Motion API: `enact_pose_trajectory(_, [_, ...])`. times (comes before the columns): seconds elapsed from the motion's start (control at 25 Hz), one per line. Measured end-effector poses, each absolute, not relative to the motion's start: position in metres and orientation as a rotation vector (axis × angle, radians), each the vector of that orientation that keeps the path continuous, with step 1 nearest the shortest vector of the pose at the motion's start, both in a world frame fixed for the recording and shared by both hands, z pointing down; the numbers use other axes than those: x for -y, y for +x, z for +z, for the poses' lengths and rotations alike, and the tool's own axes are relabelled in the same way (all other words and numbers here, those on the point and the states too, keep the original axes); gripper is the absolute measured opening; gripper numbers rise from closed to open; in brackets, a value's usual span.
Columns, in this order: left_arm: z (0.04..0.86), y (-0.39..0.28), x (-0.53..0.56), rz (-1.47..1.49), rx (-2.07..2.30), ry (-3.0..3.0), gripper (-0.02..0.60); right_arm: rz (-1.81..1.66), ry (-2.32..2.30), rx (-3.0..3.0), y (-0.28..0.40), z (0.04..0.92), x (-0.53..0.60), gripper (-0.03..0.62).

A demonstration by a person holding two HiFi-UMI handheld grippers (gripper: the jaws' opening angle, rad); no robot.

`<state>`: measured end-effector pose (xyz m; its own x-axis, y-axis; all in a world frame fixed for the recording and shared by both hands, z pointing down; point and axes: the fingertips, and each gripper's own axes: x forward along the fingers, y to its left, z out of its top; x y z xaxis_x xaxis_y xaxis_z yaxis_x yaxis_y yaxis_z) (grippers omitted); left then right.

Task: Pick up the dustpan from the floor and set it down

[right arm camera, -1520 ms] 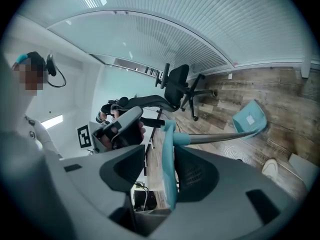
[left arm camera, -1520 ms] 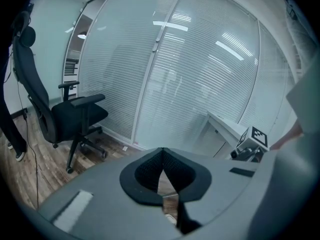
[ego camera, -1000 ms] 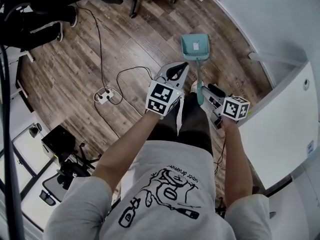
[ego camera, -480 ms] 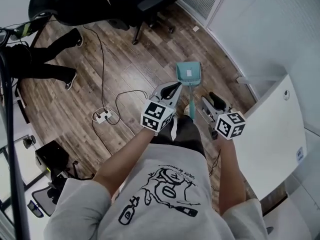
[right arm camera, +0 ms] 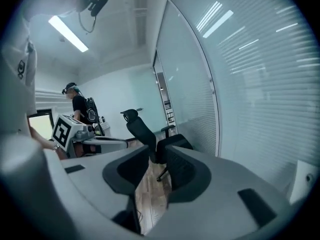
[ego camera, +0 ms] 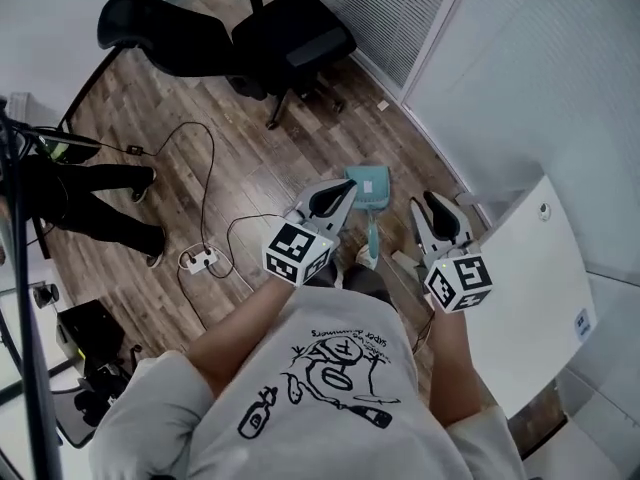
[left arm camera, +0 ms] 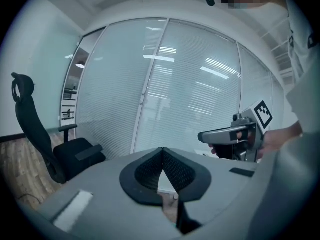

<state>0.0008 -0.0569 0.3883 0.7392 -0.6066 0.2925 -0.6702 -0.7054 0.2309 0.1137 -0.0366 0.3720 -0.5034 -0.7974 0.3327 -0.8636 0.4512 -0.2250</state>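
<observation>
the dustpan (ego camera: 373, 184) stands free on the floor near its edge by the glass wall. the left claw (ego camera: 343, 188) is pinched together and empty. the right claw (ego camera: 433, 201) has just been closing, half apart on nothing. the tall handle could topple if a foot or claw brushes it.
</observation>
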Motion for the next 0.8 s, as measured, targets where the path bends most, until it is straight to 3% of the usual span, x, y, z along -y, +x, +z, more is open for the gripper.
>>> enact_pose_trajectory(0.4, [0.301, -0.004, 0.037, 0.159, 0.981, 2.703, -0.005, 0.205, 1.499, 2.534, 0.097, 0.273, 0.009, 0.035])
enact_pose_trajectory(0.8, [0.240, 0.011, 0.009, 0.062, 0.904, 2.782, -0.005, 0.091, 1.553, 2.580, 0.095, 0.204, -0.014, 0.020])
